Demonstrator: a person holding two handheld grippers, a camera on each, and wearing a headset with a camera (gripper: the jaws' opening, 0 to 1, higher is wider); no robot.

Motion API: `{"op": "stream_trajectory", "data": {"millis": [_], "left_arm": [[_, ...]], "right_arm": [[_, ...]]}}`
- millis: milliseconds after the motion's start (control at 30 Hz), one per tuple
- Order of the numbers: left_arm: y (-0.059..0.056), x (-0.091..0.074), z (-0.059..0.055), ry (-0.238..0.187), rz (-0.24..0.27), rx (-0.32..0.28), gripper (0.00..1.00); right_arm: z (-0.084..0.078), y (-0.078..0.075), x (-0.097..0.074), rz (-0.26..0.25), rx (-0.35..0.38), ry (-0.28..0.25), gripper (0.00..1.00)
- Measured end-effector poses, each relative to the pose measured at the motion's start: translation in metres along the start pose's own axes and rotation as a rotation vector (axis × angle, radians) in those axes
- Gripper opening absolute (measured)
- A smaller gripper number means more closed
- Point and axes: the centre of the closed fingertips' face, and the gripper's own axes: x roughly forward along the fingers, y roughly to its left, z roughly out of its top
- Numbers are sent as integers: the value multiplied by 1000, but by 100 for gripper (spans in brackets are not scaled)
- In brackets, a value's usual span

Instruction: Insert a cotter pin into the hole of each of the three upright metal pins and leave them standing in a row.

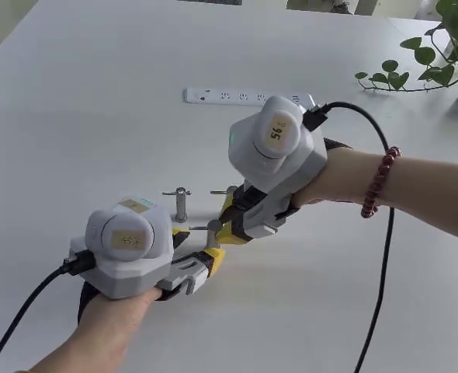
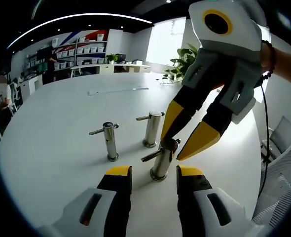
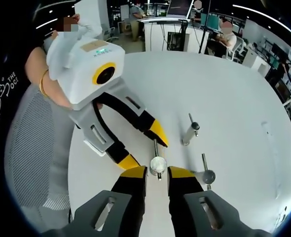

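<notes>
— Left gripper point(image 2: 154, 172)?
— Fingers apart. The nearest pin point(image 2: 161, 159) stands upright on the table point(image 2: 61, 123) just ahead of the gap (cotter pin point(image 2: 149, 156) through its hole).
— The right gripper point(image 3: 159, 172)?
— Its yellow fingertips point(image 2: 200, 139) bracket that pin's head; clamped or merely close, I cannot tell.
— Beyond?
— A second pin point(image 2: 110, 142) and a third pin point(image 2: 153, 128), both upright and cottered, then a power strip point(image 1: 237, 96).

My left gripper point(image 2: 153, 172) and right gripper point(image 3: 158, 170) have pale grey bodies, and my fingers point(image 2: 118, 171) are black with yellow tips. The metal pins point(image 2: 110, 140) are shiny silver against the plain white worktop point(image 1: 97, 116). The power strip point(image 1: 229, 96) is white too. The cable point(image 1: 384, 256) is black, the bead bracelet point(image 1: 378, 183) dark red, the plant point(image 1: 438, 54) green.
</notes>
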Motion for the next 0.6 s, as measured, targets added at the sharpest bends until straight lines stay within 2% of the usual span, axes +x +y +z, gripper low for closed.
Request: {"op": "stream_trajectory", "data": {"millis": [300, 500, 600], "left_arm": [[0, -3, 7, -9, -12, 33, 36], [0, -5, 7, -2, -21, 41, 38], [0, -6, 4, 16, -30, 51, 38]], "right_arm": [[3, -2, 8, -12, 25, -23, 11], [4, -3, 12, -10, 46, -30, 10], [4, -3, 13, -7, 47, -33, 9]]}}
